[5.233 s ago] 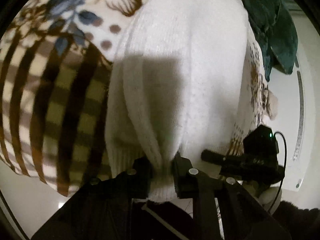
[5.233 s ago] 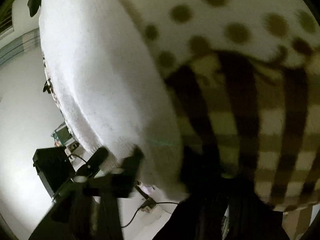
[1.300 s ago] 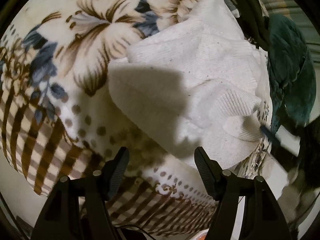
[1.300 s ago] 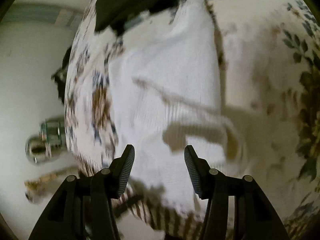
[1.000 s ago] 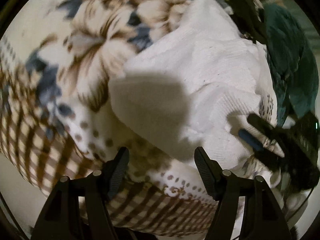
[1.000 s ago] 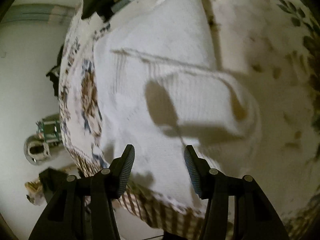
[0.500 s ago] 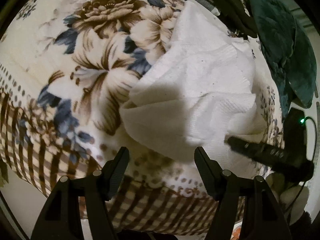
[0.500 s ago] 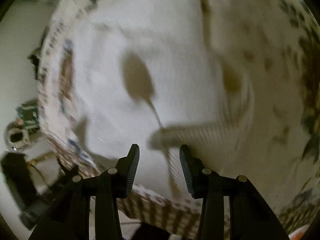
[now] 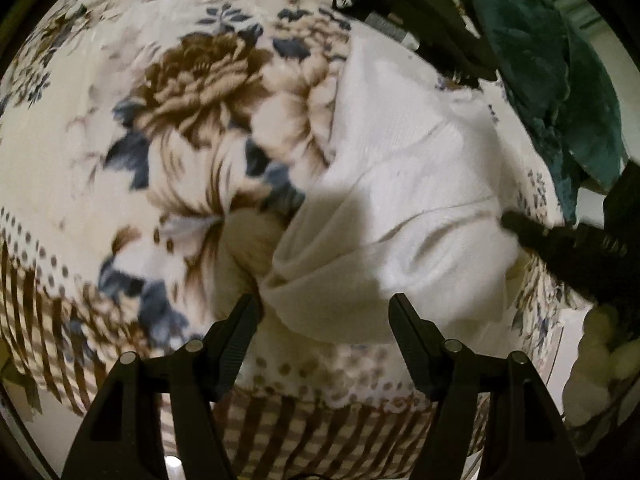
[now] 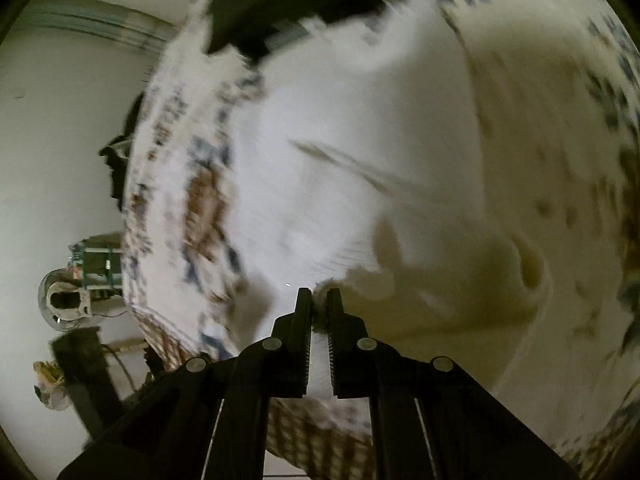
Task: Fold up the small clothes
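Since half a second ago the right gripper (image 10: 319,296) has gone from parted to nearly closed, and a bunched white edge of the sweater (image 10: 340,168) now sits between its fingers (image 10: 303,320); the left gripper (image 9: 322,312) has kept its wide gap.

Largest in both views is the blanket (image 9: 120,120), cream with brown and blue flowers, a dotted band and brown stripes toward its lower border. It fills the left and centre of the left view and the right side of the right view.

On it lies the sweater (image 9: 400,184), right of centre in the left view, creased, with a rolled fold at its lower left just above the left gripper's fingers (image 9: 236,336). Those fingers stand wide apart and hold nothing; the fold lies between and just above their tips, and contact cannot be judged.

A teal cloth (image 9: 552,80) lies at the upper right of the left view, beyond the sweater. A black object (image 9: 412,12) crosses the top edge and overlaps the sweater's far end. At right centre the right gripper (image 9: 516,226) reaches in, its tip at the sweater's right edge.

In the right view, which is blurred, the blanket's border curves down the left; beyond it is pale floor, with a black stand (image 10: 80,364) at lower left and a green-and-white item (image 10: 92,264) above it.
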### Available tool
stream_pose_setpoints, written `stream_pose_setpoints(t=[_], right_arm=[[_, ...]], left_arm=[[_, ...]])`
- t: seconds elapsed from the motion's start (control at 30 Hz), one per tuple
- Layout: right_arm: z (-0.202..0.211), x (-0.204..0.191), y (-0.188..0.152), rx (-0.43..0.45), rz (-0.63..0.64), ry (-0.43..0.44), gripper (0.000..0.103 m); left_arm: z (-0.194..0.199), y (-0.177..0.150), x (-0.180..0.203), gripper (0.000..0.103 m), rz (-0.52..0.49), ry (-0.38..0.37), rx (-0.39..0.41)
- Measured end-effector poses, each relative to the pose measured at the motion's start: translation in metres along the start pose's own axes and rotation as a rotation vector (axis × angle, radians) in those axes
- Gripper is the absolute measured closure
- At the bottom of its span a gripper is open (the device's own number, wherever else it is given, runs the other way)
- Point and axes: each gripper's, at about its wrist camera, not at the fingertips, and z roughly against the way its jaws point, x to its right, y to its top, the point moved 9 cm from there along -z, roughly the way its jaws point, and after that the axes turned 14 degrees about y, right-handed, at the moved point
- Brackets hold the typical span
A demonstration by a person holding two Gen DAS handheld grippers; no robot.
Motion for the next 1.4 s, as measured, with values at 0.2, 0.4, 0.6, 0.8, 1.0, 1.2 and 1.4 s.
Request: stream_pose_setpoints(t=[0.2, 0.4, 0.6, 0.8, 1.0, 1.2, 1.4], right_arm=[[-0.034, -0.048, 0.066, 0.012, 0.151, -0.049, 0.096], [-0.015, -0.017, 0.079, -0.006, 0.048, -0.048, 0.086], [0.081, 0.074, 0.035, 0.142, -0.132, -0.150, 0.054], [0.065, 0.127, -0.013, 0.075, -0.194, -0.147, 0.034], [0.037, 0.146, -0.014, 0.098, -0.207, -0.120, 0.056], [0.063, 0.112, -0.003, 0.194, -0.166, -0.117, 0.094], [0.078, 0.051, 0.049, 0.226, -0.086, -0.103, 0.094]], left_arm=[[0.000, 0.020, 0.001, 0.038, -0.015, -0.032, 0.007], [0.003, 0.052, 0.017, 0.037, -0.079, -0.065, 0.030], [-0.008, 0.084, 0.056, 0.037, -0.208, -0.137, 0.042], [-0.045, 0.090, 0.122, 0.037, -0.479, -0.153, 0.008], [-0.059, 0.081, 0.144, 0.095, -0.630, -0.138, 0.036], [-0.017, 0.089, 0.111, 0.095, -0.478, -0.188, 0.107], [0.013, 0.126, 0.085, 0.096, -0.281, -0.262, 0.110]])
